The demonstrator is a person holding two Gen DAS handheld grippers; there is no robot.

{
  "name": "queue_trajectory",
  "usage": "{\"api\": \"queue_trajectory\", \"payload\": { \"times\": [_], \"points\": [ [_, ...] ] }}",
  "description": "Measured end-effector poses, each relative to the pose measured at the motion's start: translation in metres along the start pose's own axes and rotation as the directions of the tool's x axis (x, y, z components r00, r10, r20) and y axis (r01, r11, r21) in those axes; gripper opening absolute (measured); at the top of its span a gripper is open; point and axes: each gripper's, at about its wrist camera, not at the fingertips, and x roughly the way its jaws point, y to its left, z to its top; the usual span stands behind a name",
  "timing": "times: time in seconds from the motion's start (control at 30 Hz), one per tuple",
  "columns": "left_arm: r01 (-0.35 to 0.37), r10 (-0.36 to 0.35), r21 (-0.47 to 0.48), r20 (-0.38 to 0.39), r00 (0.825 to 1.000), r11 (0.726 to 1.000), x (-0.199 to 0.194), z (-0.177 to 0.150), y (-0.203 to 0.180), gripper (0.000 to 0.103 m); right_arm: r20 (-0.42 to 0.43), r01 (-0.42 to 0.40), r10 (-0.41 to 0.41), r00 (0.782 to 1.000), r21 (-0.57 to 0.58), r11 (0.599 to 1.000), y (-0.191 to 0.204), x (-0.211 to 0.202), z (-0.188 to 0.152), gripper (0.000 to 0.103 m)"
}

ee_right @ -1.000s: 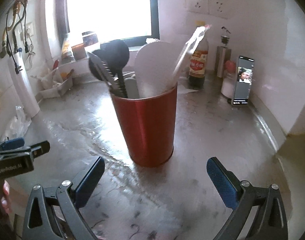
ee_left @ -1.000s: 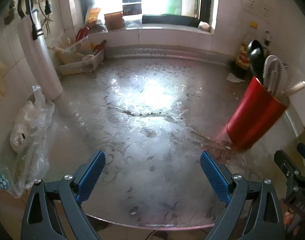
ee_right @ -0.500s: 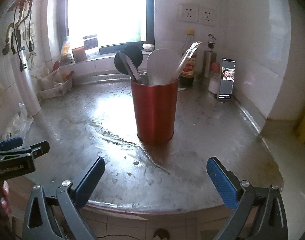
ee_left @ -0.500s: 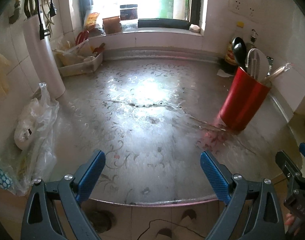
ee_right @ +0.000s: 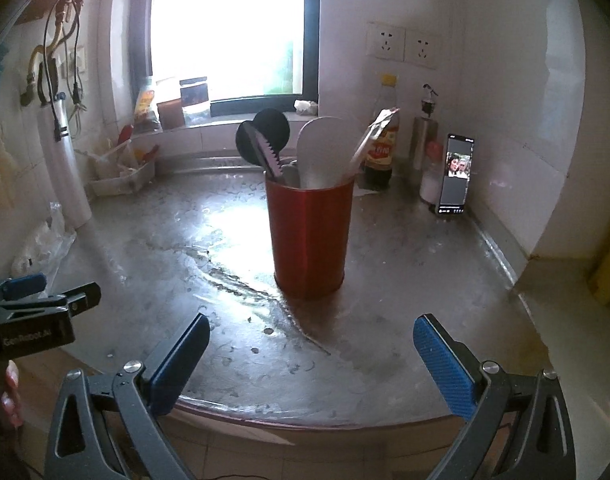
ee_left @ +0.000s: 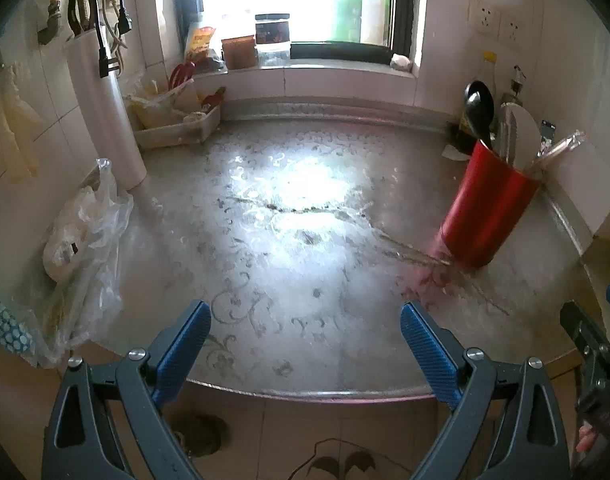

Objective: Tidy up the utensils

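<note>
Task looks finished — utensils stand upright in the red holder at 12 o'clock on the counter. Right gripper and left gripper both released, empty, at the counter's edge. Next — nothing to grasp, likely just retreat.

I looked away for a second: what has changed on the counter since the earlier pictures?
Both grippers, left and right, have pulled back from the counter; its front edge and the floor now show. Nothing was grasped or released: both are open and empty. The red holder stands where it was, with the utensils in it.
</note>
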Motion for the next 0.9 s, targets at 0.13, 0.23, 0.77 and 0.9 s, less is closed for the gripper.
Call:
{"api": "queue_trajectory", "payload": {
  "times": [0.13, 0.23, 0.77, 0.9],
  "points": [
    [-0.025, 0.025, 0.014, -0.001, 1.000, 1.000, -0.003, -0.003, -0.006, 0.096, -0.005, -0.010, 0.010, 1.000, 0.009, 1.000, -0.008, 0.001, -0.001, 0.103],
    [-0.032, 0.032, 0.014, 0.000, 0.999, 0.999, -0.005, -0.005, -0.009, 0.096, 0.002, -0.021, 0.021, 1.000, 0.013, 1.000, -0.013, 0.000, -0.001, 0.103],
    [-0.064, 0.064, 0.014, -0.014, 0.998, 0.998, -0.006, -0.009, -0.009, 0.096, 0.005, -0.039, 0.039, 0.999, 0.014, 0.999, -0.018, 0.002, -0.002, 0.103],
    [-0.060, 0.060, 0.013, -0.018, 0.998, 0.998, -0.005, -0.008, -0.009, 0.096, 0.002, -0.037, 0.037, 0.999, 0.014, 0.999, -0.020, 0.002, -0.003, 0.103]
  ]
}}
